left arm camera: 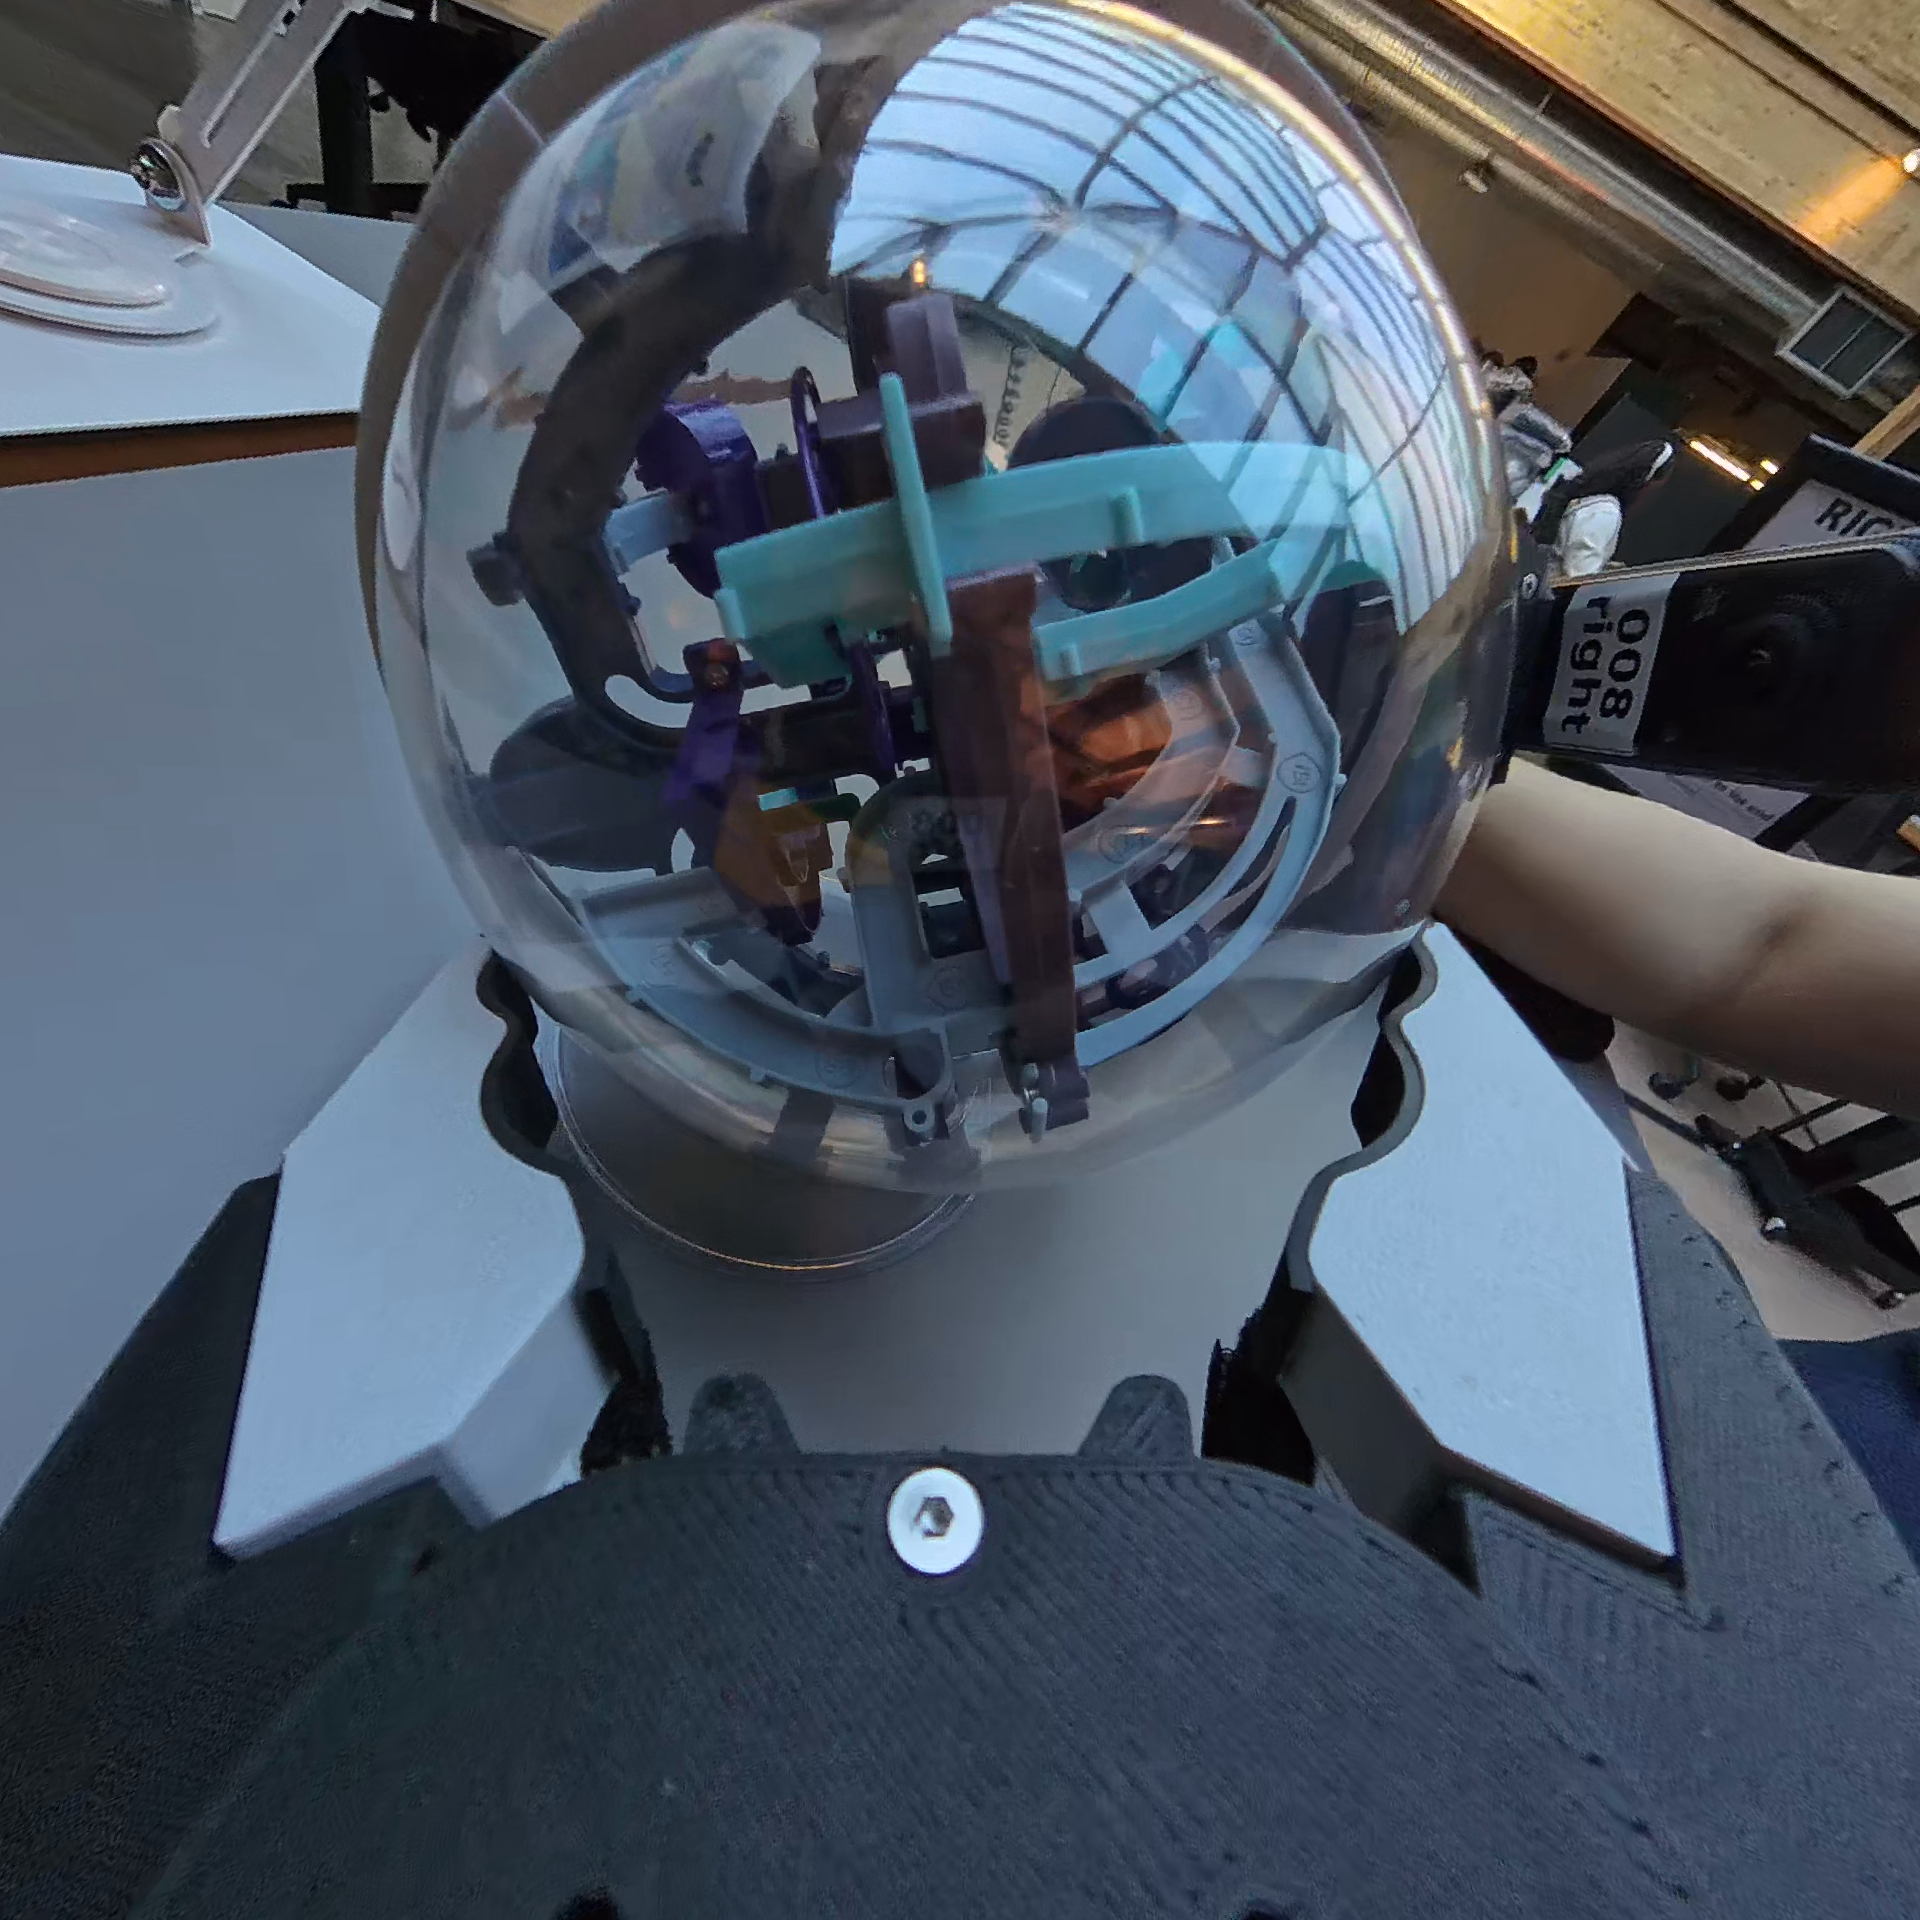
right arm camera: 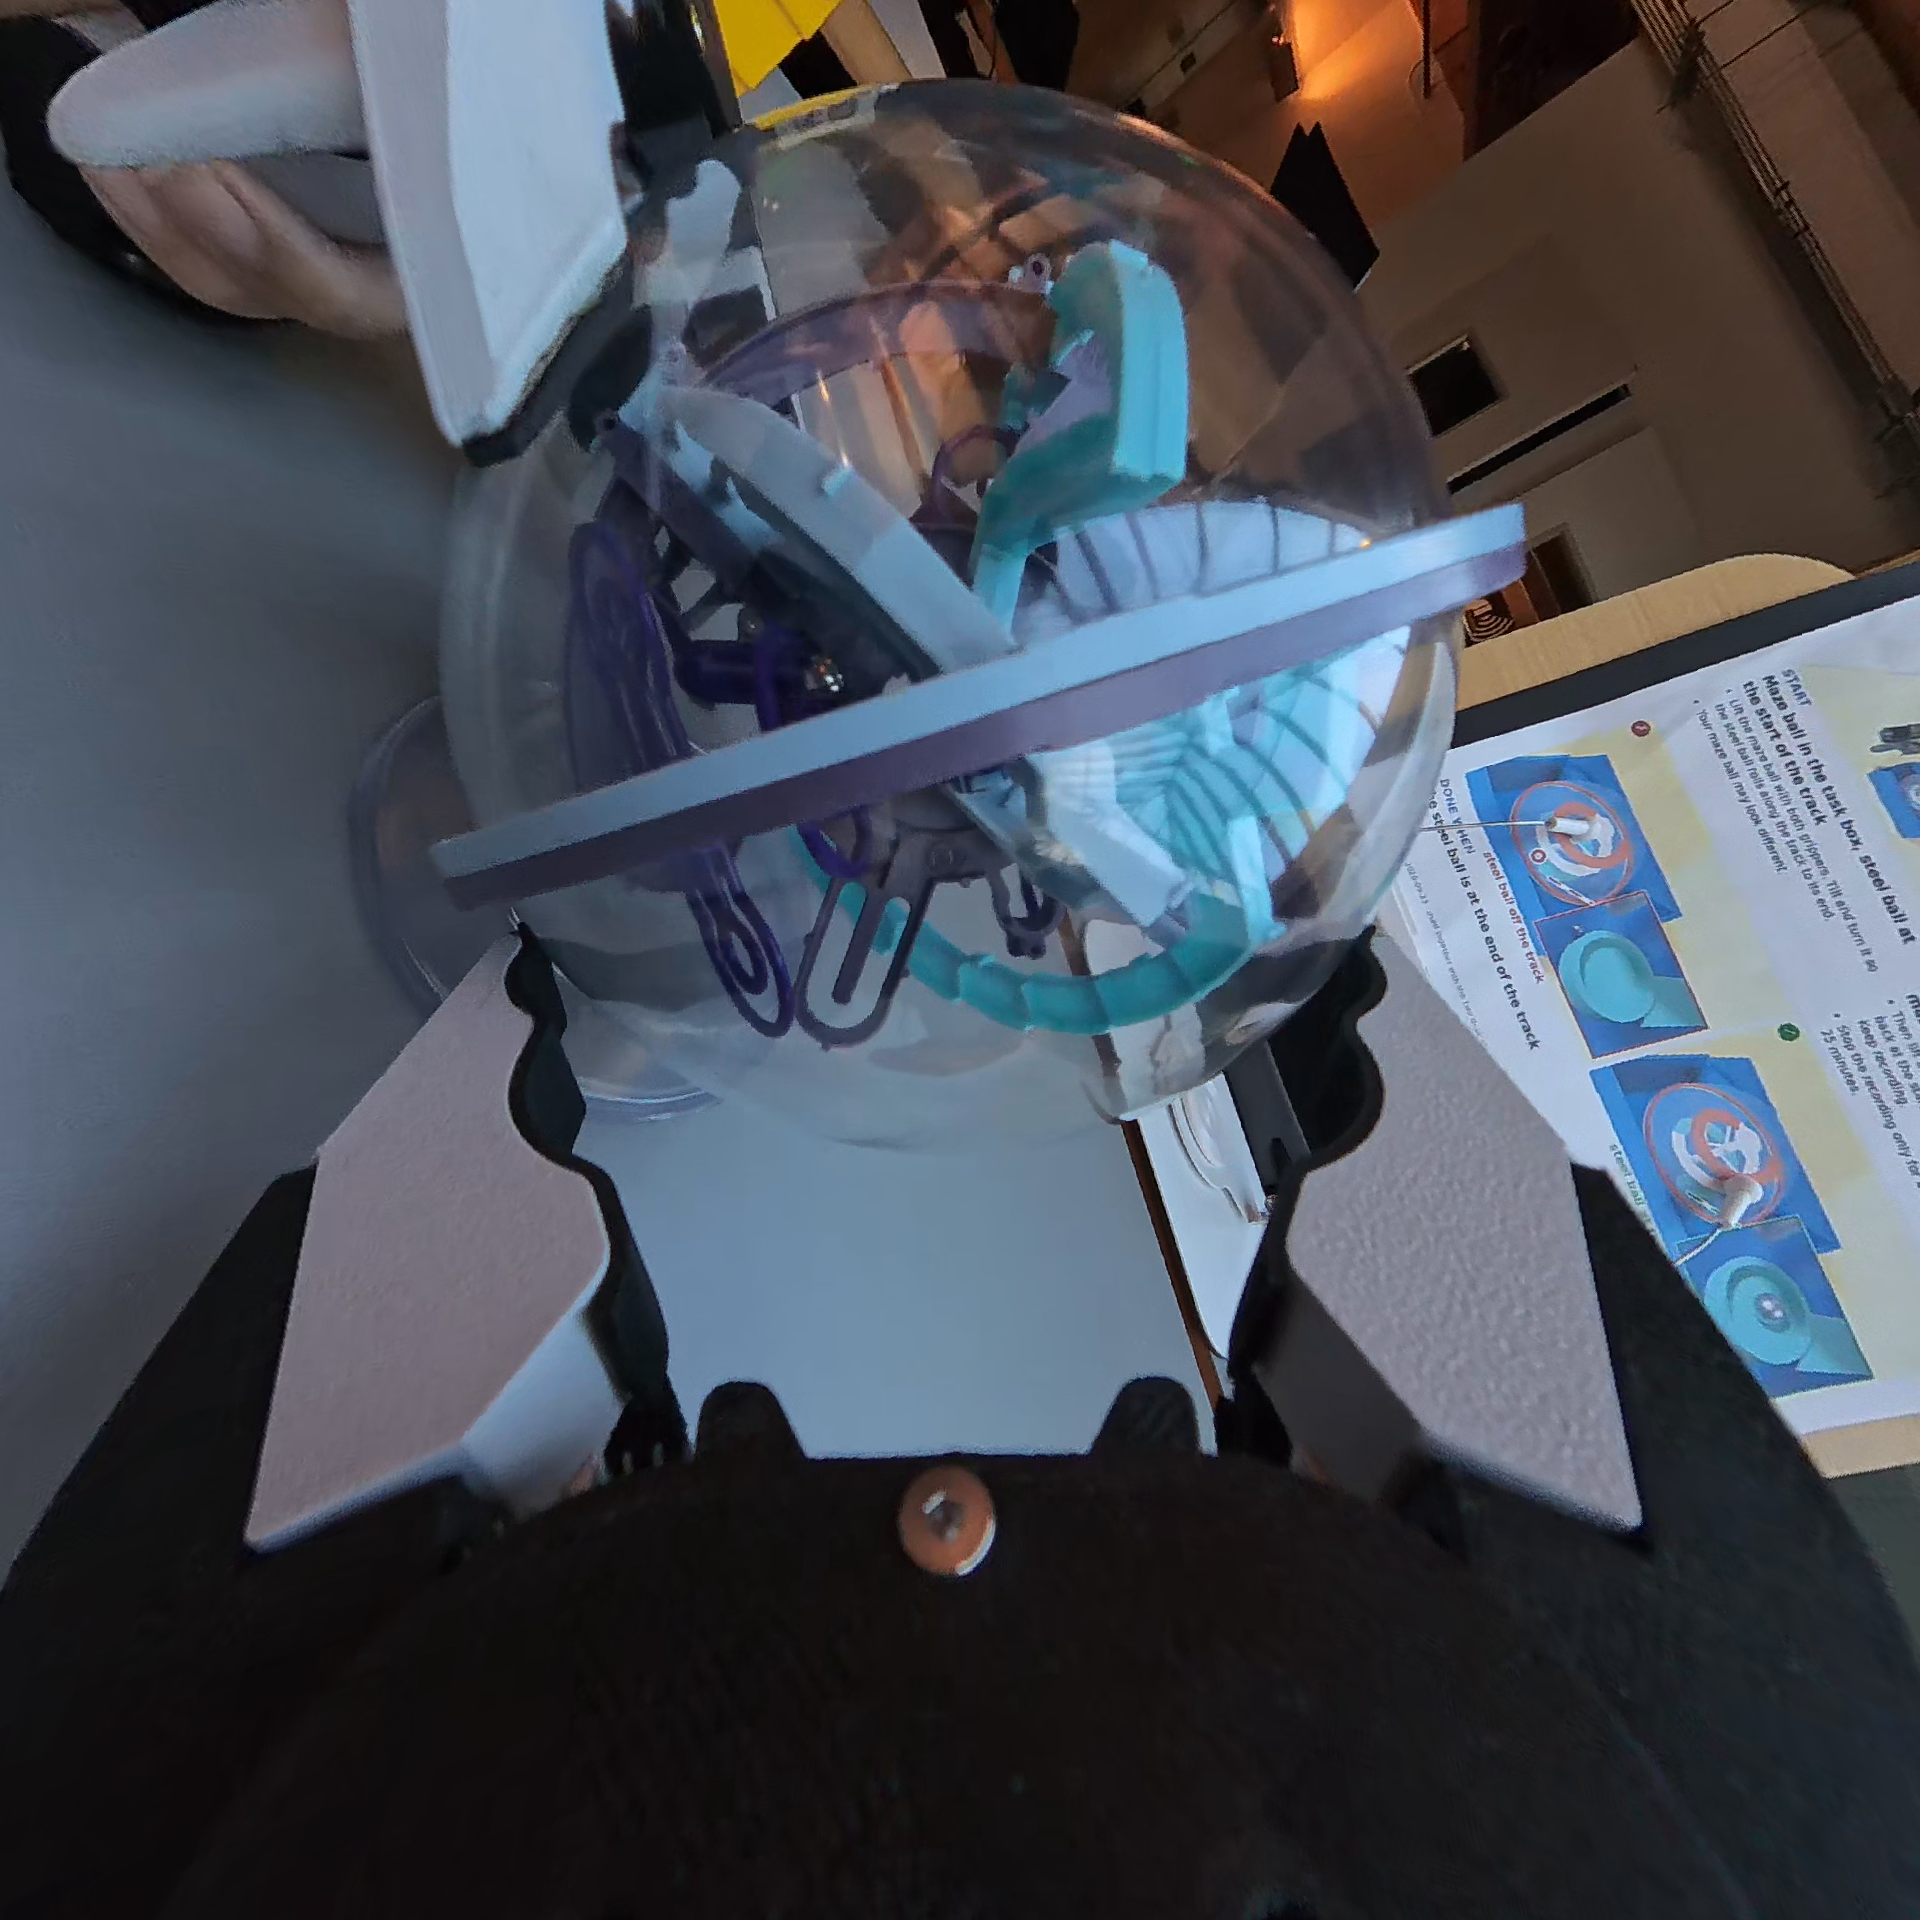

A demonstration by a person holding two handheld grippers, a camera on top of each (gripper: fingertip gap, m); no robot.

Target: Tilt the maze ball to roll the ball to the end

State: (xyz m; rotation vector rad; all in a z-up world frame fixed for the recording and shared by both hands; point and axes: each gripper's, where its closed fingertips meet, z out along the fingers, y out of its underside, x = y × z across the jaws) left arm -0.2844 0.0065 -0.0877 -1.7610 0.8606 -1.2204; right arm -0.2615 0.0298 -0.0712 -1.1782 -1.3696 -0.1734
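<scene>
The maze ball (left arm camera: 935, 582) is a clear sphere with teal, purple, brown and grey tracks inside. It sits between the fingers of my left gripper (left arm camera: 956, 997), which is shut on its near side. The right gripper's body (left arm camera: 1704, 675) presses the sphere from the right. In the right wrist view the maze ball (right arm camera: 935, 644) has a grey ring around its middle and sits tilted between the fingers of my right gripper (right arm camera: 940, 987), which is shut on it. The left gripper's white finger (right arm camera: 499, 260) touches its upper left. A small shiny ball (right arm camera: 826, 675) shows by the purple track.
A clear round stand (left arm camera: 758, 1216) sits on the white table (left arm camera: 156, 727) under the sphere. A printed instruction sheet (right arm camera: 1683, 987) lies to the right. A white disc (left arm camera: 83, 270) and a metal bracket (left arm camera: 208, 125) are at far left. A person's forearm (left arm camera: 1662, 935) reaches in from the right.
</scene>
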